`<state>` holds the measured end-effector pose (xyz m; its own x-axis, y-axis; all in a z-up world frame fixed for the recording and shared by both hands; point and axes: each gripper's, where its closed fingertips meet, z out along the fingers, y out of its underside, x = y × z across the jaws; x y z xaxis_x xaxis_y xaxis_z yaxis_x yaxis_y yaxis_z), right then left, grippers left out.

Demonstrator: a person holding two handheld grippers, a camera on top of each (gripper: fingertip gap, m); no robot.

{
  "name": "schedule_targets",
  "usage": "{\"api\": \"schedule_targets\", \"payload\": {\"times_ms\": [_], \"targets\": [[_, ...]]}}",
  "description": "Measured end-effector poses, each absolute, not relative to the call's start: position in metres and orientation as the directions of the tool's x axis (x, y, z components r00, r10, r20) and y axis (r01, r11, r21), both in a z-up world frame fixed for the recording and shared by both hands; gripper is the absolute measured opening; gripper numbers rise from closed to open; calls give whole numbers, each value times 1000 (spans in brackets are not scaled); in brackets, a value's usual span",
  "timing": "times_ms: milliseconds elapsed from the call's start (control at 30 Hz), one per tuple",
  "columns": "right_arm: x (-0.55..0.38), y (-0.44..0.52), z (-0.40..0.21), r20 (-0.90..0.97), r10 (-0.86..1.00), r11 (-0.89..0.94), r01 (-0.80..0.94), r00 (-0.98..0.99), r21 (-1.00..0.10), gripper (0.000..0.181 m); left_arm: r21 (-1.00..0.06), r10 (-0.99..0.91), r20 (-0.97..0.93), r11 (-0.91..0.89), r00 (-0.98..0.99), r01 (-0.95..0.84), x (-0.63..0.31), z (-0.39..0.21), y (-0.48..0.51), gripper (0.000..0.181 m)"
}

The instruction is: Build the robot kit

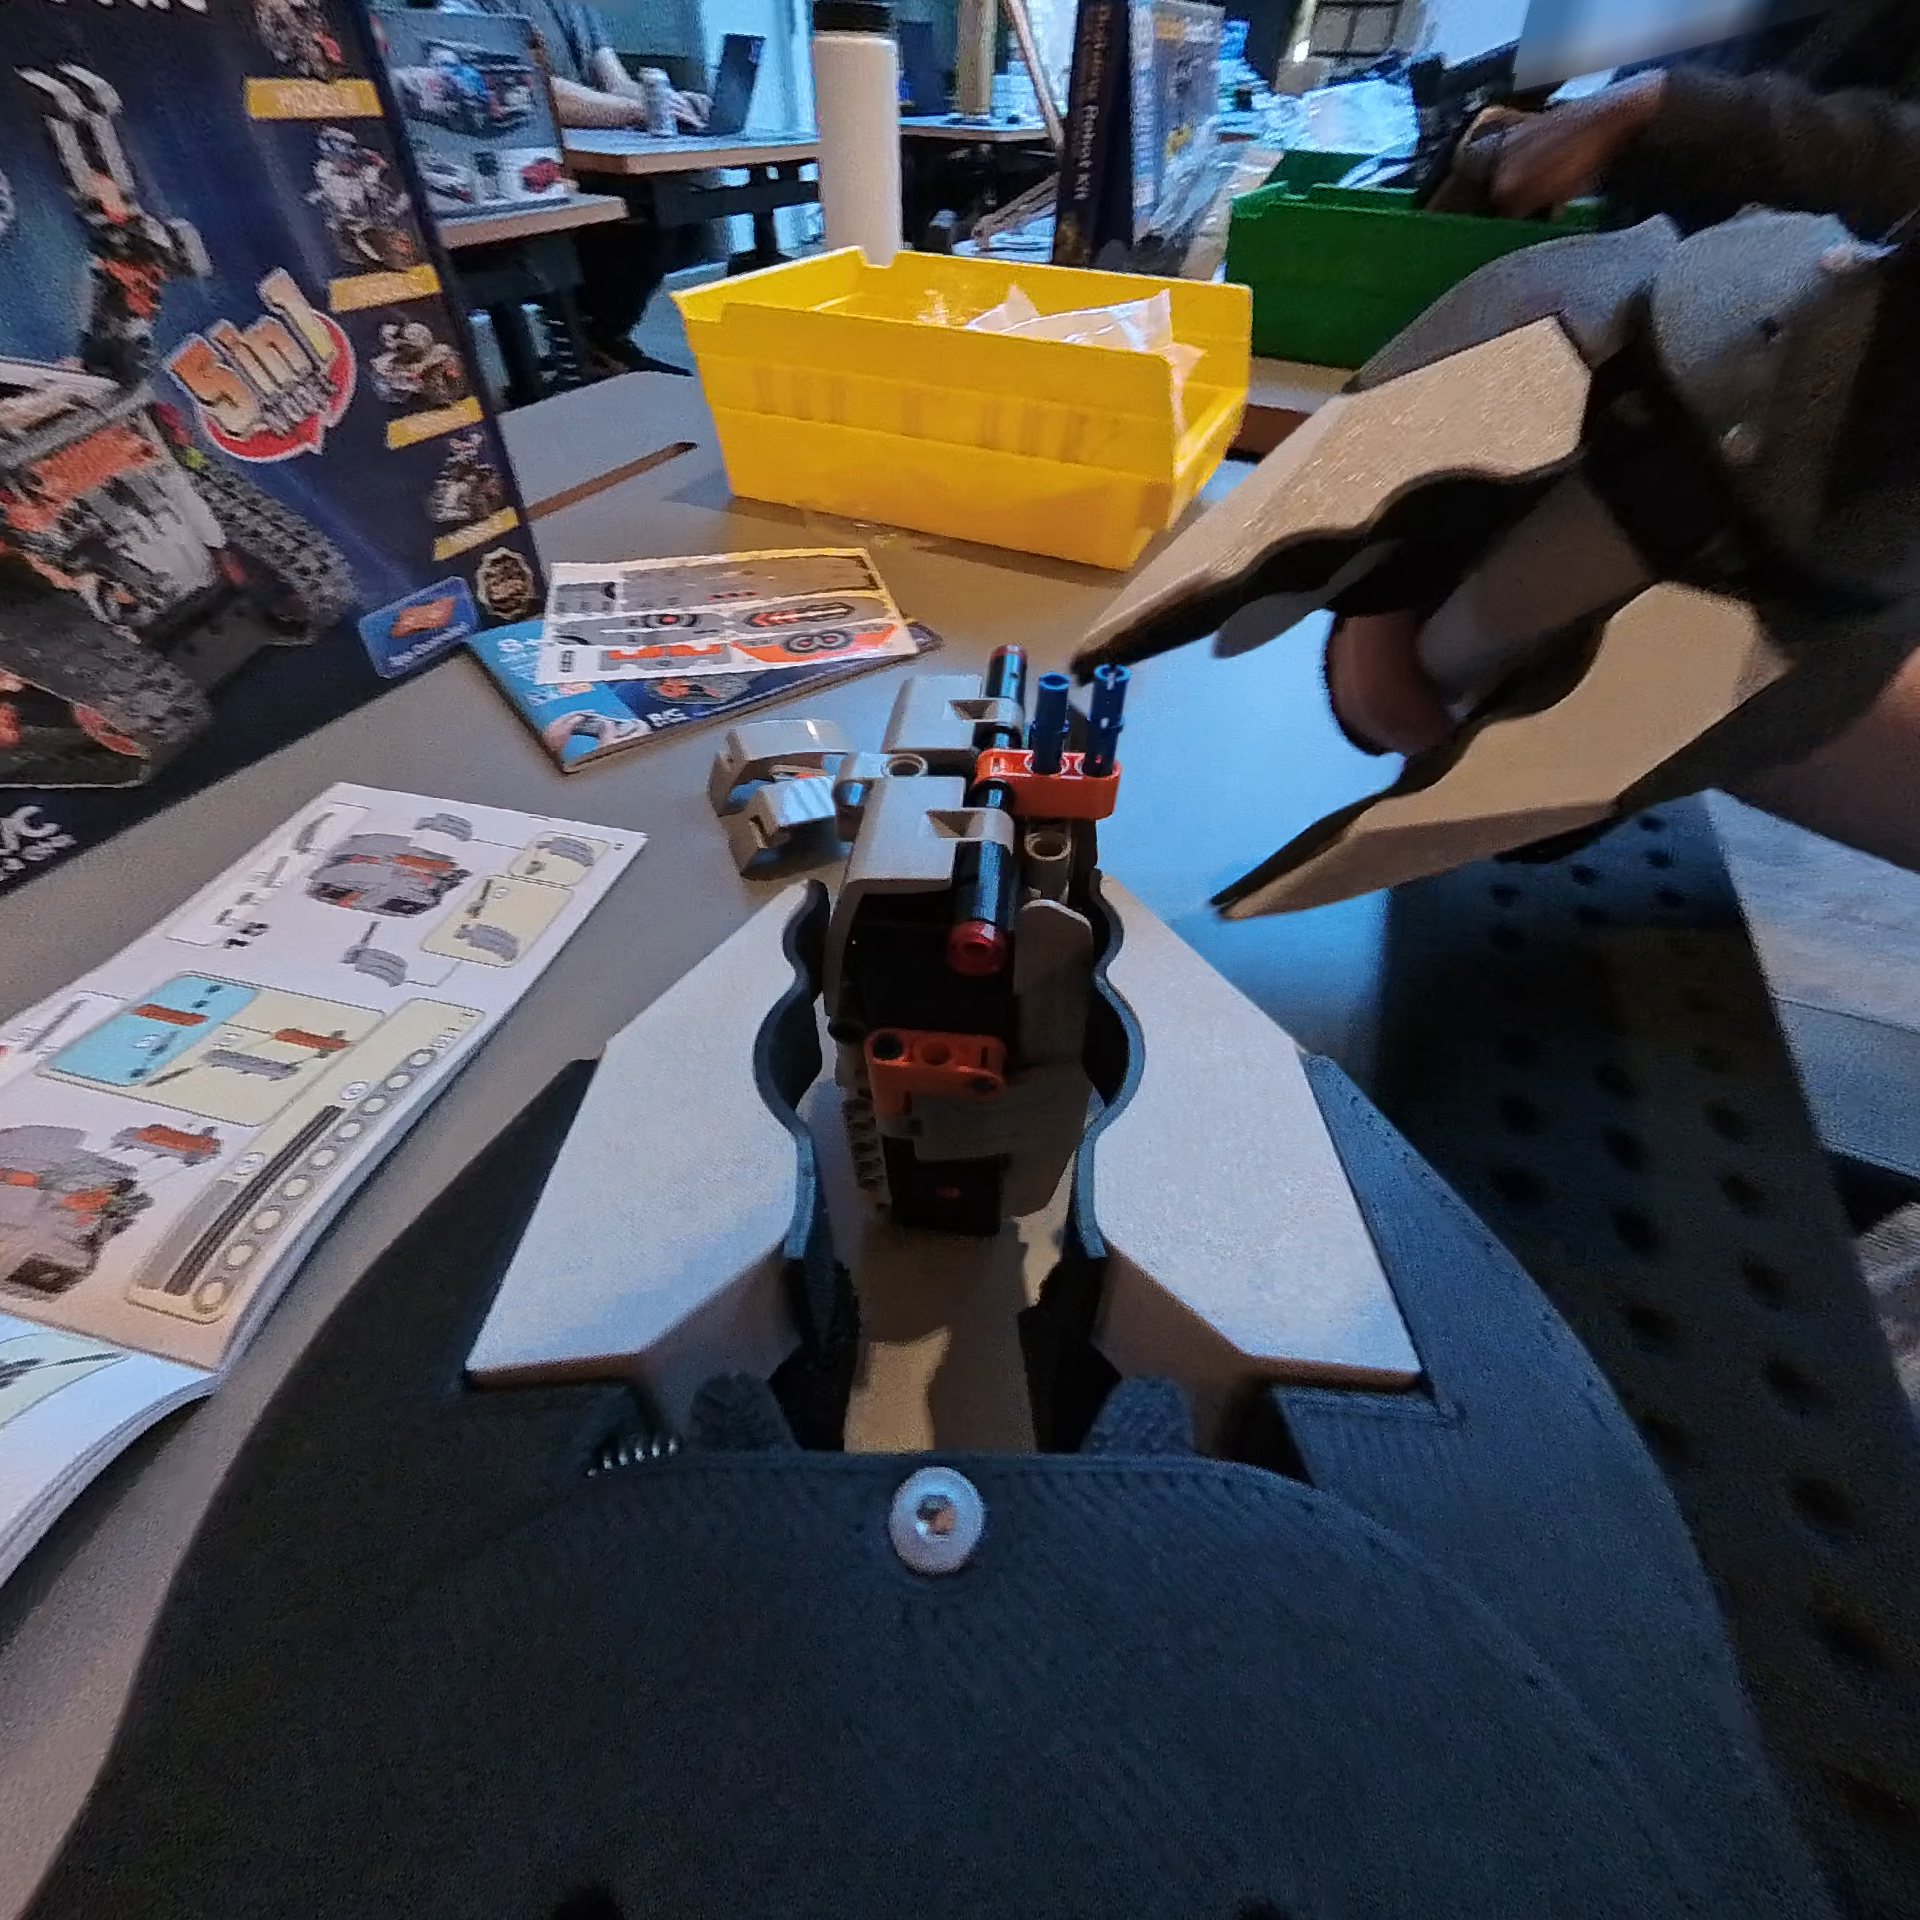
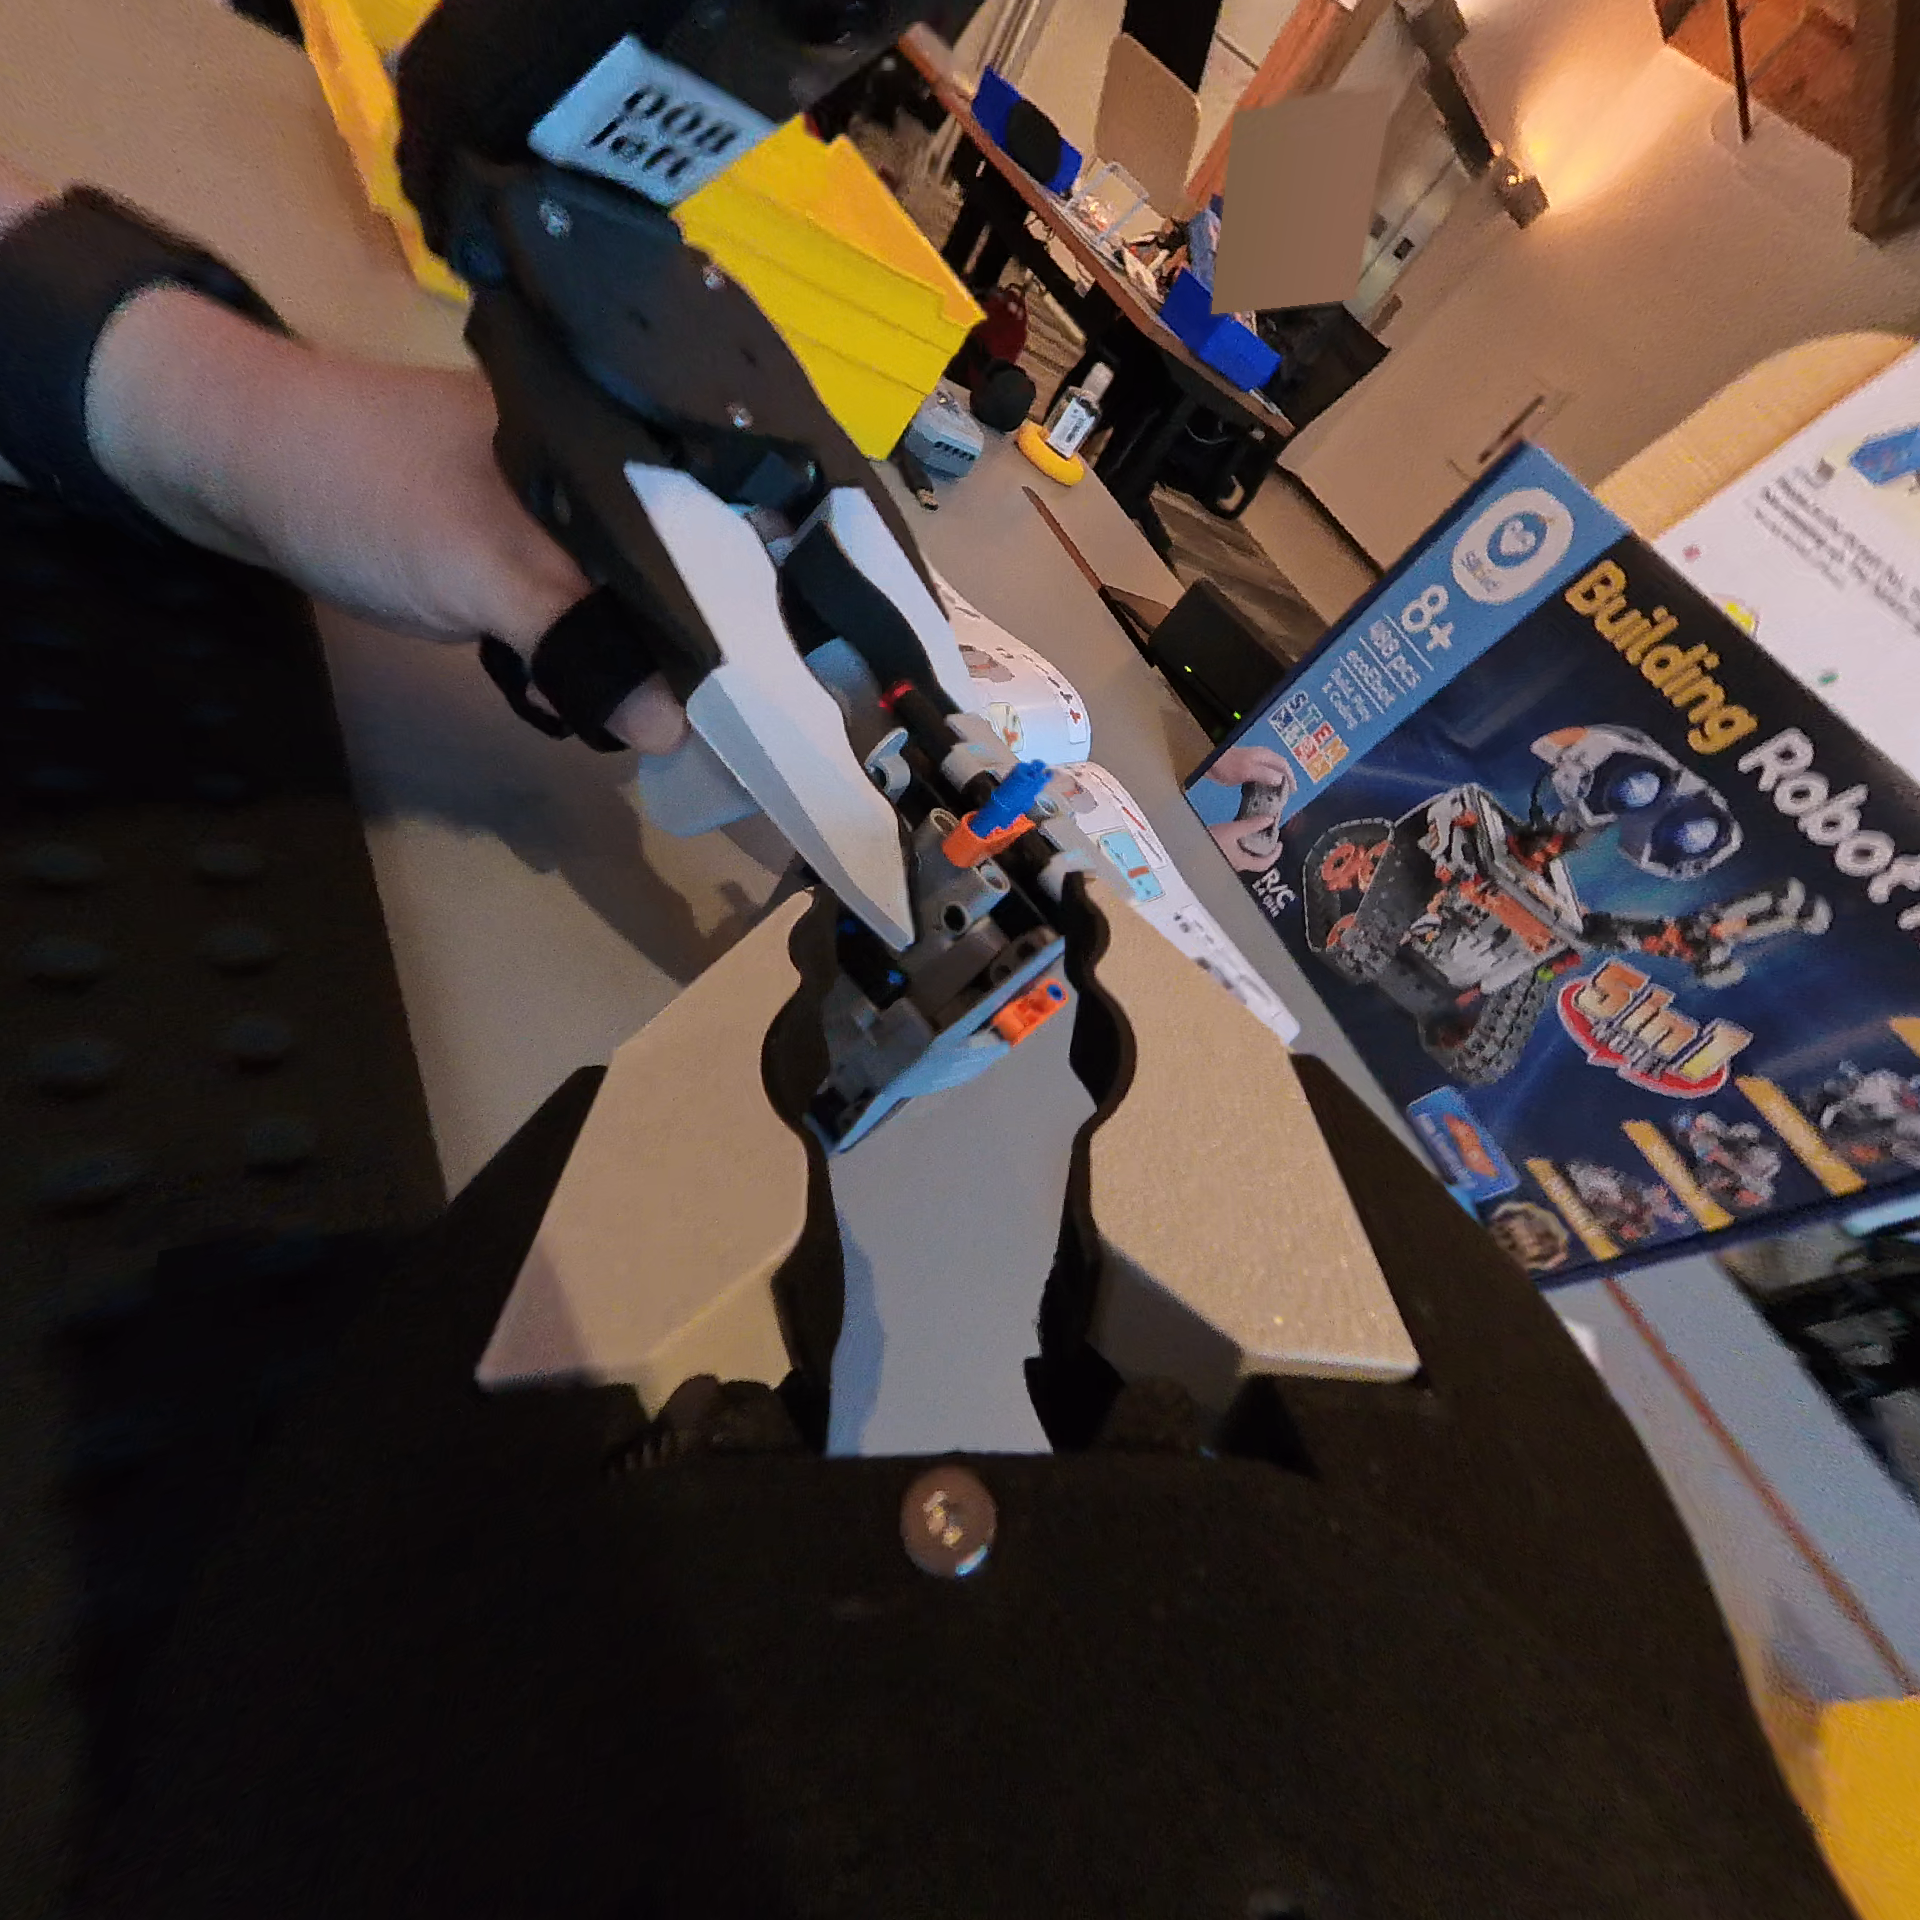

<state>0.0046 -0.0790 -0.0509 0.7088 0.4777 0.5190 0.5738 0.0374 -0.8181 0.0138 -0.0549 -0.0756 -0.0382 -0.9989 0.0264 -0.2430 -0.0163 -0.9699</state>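
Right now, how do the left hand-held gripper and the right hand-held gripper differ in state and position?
The left hand-held gripper is shut on the grey, black and orange brick assembly; the right hand-held gripper is open and holds nothing. The left one surrounds the assembly's lower body, while the right one's upper fingertip hovers at the two blue pins on top. Both have the same pale wavy fingers.

Printed writing shows on the kit box (image 2: pixel 1621 883), unquoted here.
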Motion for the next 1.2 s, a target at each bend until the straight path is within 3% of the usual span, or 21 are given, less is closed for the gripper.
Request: {"api": "schedule_targets", "payload": {"times_ms": [100, 167, 233, 300, 500, 733, 900, 1200], "targets": [[22, -85, -44, 245, 485, -98, 331, 839, -938, 37, -972, -1000, 31, -30, -2, -232, 19, -75, -51, 48], [24, -89, -47, -171, 501, -329, 4, 849, -944, 37, -974, -999, 34, -35, 7, -225, 21, -75, -50, 48], [22, -93, -43, -593, 434, -548, -324, 678, -771, 48, -974, -1000, 29, -30, 10, -226, 22, -75, -50, 48], [25, -93, -32, -797, 346, -636, -501, 495, -587, 44, -972, -1000, 19, -22, 12, -233, 24, -76, -51, 58], [24, -84, -33, -943, 73, -765, -588, 326, -262, 39, -966, -1000, 12, -15, 10, -257, 29, -78, -53, 47], [15, -74, -42, -963, -153, -783, -622, 221, -18, 37, -963, -999, -20, 12, 26, -270, 31, -79, -59, 47], [15, -71, -47, -954, -212, -777, -629, 213, 32, 23, -964, -1000, 15, -20, 20, -266, 30, -79, -57, 47], [15, -69, -48, -940, -287, -750, -653, 184, 102, 23, -960, -999, 11, -21, 36, -279, 30, -79, -56, 47]]}}
